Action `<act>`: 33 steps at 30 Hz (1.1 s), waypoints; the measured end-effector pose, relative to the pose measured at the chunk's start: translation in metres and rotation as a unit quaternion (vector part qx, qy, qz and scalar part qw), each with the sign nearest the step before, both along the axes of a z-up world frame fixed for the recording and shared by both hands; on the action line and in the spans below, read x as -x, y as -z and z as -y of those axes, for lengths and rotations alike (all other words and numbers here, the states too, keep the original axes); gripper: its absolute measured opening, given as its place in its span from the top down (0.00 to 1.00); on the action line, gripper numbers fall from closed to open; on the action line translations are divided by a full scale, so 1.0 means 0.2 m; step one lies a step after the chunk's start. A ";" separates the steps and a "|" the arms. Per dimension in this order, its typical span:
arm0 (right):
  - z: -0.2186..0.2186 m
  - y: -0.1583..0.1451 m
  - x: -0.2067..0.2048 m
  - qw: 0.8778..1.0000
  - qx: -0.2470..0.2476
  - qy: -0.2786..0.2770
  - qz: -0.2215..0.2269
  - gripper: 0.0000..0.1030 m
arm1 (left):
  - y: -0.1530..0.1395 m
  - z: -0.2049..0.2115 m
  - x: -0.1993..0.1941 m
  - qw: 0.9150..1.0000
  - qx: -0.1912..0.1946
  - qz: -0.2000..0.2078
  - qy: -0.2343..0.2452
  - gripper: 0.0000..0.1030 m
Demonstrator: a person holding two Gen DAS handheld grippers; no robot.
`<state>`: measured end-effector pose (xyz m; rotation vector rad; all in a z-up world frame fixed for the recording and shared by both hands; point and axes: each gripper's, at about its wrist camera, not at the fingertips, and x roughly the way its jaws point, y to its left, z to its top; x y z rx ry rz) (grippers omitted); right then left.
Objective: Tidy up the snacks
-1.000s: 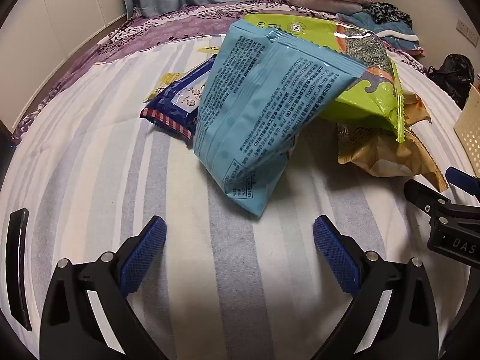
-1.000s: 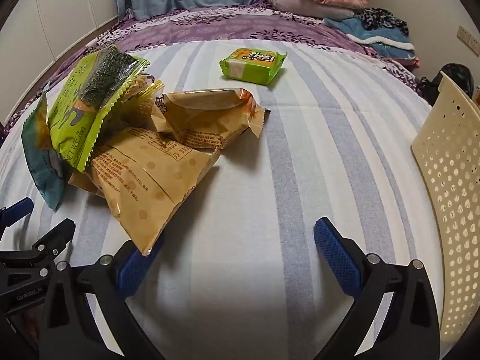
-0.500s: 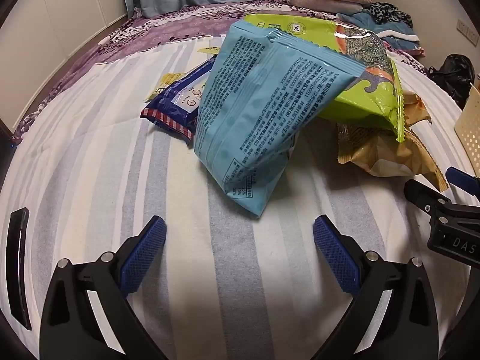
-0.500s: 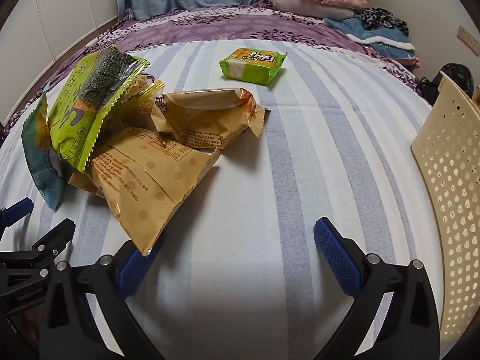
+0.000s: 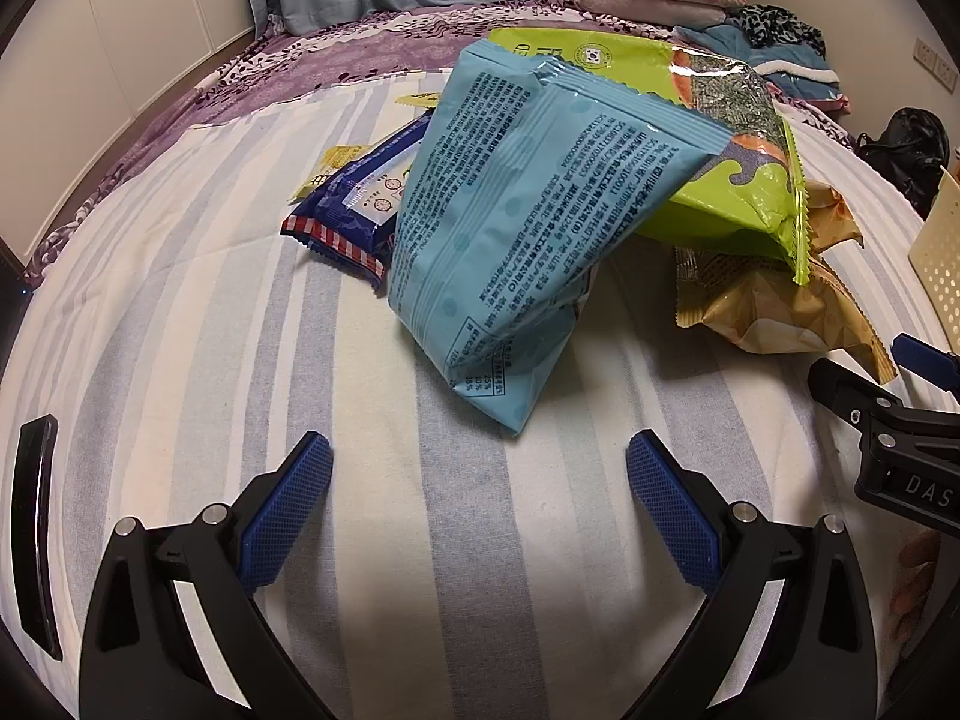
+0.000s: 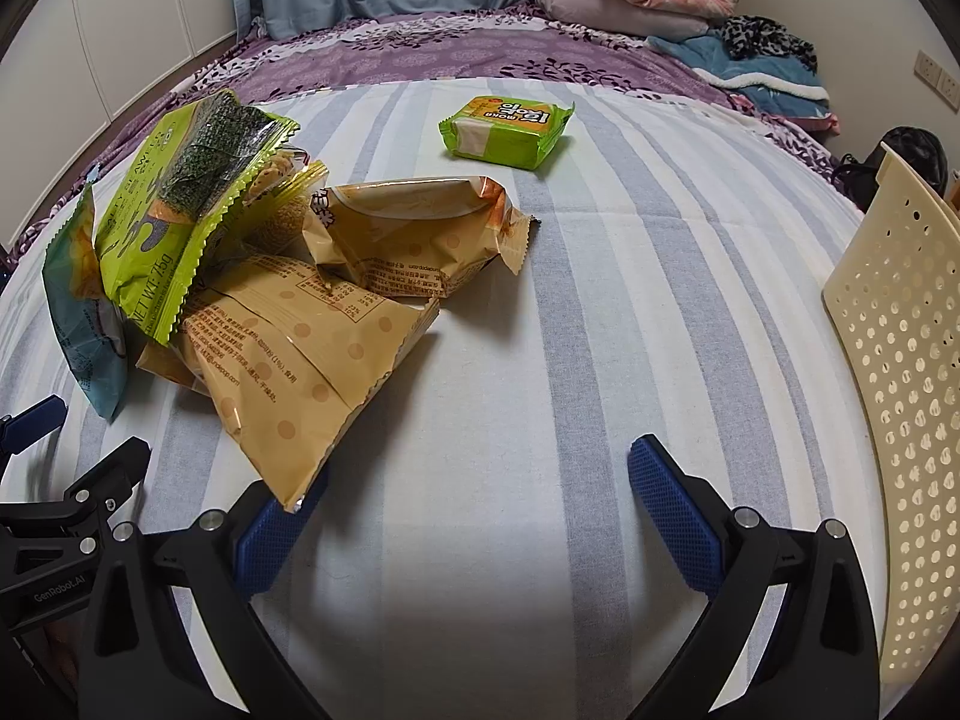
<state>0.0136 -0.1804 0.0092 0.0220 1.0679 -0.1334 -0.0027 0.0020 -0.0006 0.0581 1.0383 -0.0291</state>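
Nearest the cameras, both grippers are hanging low over the striped sheet (image 6: 600, 312) with nothing between their pads: the left gripper (image 5: 480, 504) is standing wide open just short of the blue bag (image 5: 516, 240), and the right gripper (image 6: 480, 510) is equally spread, its left pad touching or tucked under the corner of the tan bag (image 6: 300, 360). No snack is being held yet, so the step in hand looks like a first pick from the pile.

To do it well, the left one should be closing on the blue bag's lower sealed corner, not its puffed middle, since the film will likely be slipping and crackling. That bag is leaning against the green seaweed pack (image 5: 720, 138), so lifting it slowly should be keeping the pack from sliding.

Further off, a second tan bag (image 6: 420, 240) is lying against the first, a dark blue packet (image 5: 354, 210) is sitting behind the blue bag, and a small green pack (image 6: 510, 132) is lying alone, well apart. The cream basket (image 6: 900, 360) is standing at the right edge, probably the destination.
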 end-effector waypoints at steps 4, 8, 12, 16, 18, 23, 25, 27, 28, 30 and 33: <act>0.00 0.00 0.00 1.000 0.000 0.000 0.000 0.05 | 0.00 0.00 0.00 1.000 0.000 0.000 0.000 0.02; 0.00 0.00 0.00 1.000 0.001 0.000 0.000 0.05 | 0.00 0.00 0.00 1.000 0.000 0.000 0.000 0.02; 0.00 0.00 0.00 1.000 0.001 0.000 0.000 0.05 | 0.00 0.00 0.00 1.000 0.000 0.000 0.000 0.03; 0.00 -0.01 0.00 1.000 0.001 0.000 0.000 0.05 | 0.00 -0.01 0.00 1.000 0.000 0.000 0.000 0.02; 0.00 -0.01 0.00 1.000 0.000 0.000 0.000 0.05 | 0.00 0.00 0.00 1.000 0.000 0.000 0.000 0.02; 0.00 0.00 0.00 1.000 0.000 0.000 0.001 0.05 | 0.00 -0.01 0.00 1.000 -0.001 0.000 0.000 0.02; 0.00 0.00 0.00 1.000 0.001 0.000 0.001 0.05 | 0.00 -0.01 0.00 1.000 -0.001 0.000 0.000 0.02; 0.01 0.00 0.00 1.000 0.001 0.000 0.000 0.05 | 0.00 -0.01 0.00 1.000 -0.002 0.000 0.000 0.03; 0.01 0.00 0.00 1.000 0.001 0.000 0.000 0.05 | 0.00 0.00 0.00 1.000 -0.003 0.000 0.000 0.03; 0.00 0.00 0.00 1.000 0.001 0.000 0.001 0.05 | 0.00 0.00 0.00 1.000 -0.002 0.000 -0.001 0.03; 0.00 0.00 0.00 1.000 0.001 0.000 0.002 0.05 | -0.01 0.00 0.00 1.000 -0.002 0.000 -0.001 0.02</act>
